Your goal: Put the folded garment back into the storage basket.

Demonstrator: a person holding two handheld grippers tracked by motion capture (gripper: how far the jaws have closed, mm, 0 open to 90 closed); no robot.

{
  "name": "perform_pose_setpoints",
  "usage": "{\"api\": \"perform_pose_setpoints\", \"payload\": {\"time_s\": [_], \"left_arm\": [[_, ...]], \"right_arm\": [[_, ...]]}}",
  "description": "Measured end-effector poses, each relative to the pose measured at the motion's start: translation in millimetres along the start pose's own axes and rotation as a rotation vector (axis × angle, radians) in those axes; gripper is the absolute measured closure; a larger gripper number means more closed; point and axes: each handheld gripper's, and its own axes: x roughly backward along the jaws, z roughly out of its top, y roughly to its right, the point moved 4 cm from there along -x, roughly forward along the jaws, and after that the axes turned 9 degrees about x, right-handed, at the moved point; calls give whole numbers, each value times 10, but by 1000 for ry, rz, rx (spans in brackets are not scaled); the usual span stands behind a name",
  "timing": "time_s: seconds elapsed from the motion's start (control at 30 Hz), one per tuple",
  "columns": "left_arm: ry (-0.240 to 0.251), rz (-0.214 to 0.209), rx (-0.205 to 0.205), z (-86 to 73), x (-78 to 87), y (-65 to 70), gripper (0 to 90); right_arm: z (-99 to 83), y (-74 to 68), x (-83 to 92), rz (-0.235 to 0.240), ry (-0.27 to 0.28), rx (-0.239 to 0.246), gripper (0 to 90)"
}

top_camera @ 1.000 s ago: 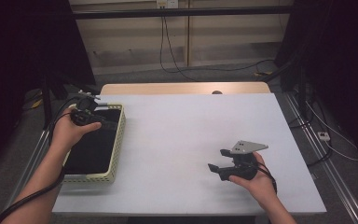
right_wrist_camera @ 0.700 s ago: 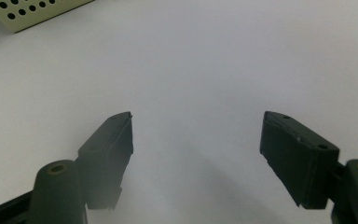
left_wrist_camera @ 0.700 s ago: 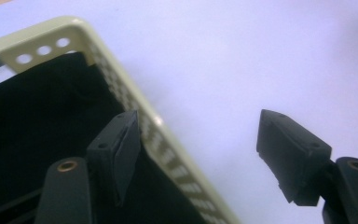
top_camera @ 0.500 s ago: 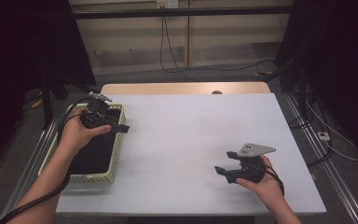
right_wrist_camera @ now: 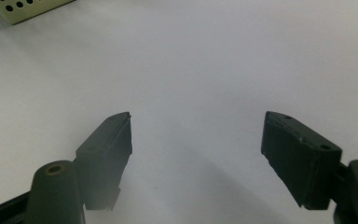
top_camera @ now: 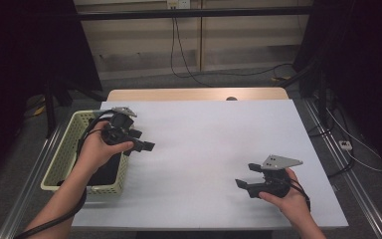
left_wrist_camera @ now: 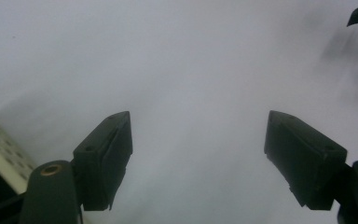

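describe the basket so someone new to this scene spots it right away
Start at the white table and go to its left edge. The basket sits there under the person's left forearm: pale yellow-green, rectangular, perforated walls, dark inside. It is the one container on the tabletop.

Place: you're at a lab recording bench.
Evidence: white table (top_camera: 204,149); behind it, black curtains (top_camera: 30,50) and trailing cables (top_camera: 214,72).

Lighting: your white matte tabletop (top_camera: 209,149) is evenly lit from above; the surroundings fall to near black. Shadows: soft, faint, beneath your black two-jaw left gripper (top_camera: 142,142) and right gripper (top_camera: 246,177). Glare: none. Focus: both gripper views are hazy, with the jaws soft-edged; the perforated cream plastic basket (right_wrist_camera: 28,9) is blurred.
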Motion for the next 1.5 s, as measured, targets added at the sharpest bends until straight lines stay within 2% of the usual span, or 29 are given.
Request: {"api": "perform_pose_setpoints", "payload": {"time_s": [0.23, 0.47, 0.97, 1.27, 1.5], "left_arm": [[5, -36, -24, -91, -107, 167, 237], [2, -68, -54, -234, -201, 314, 231], [1, -83, -65, -567, -294, 390, 212], [14, -104, -64, -697, -298, 410, 212], [14, -102, -59, -780, -306, 401, 209]], "right_arm": [[-69, 15, -20, -2, -20, -2, 250], [-84, 23, 2, 5, -15, -4, 245], [-90, 30, 30, 12, -5, -8, 241], [-108, 40, 37, 5, -6, -12, 240], [-119, 33, 35, 0, -9, -13, 239]]}}
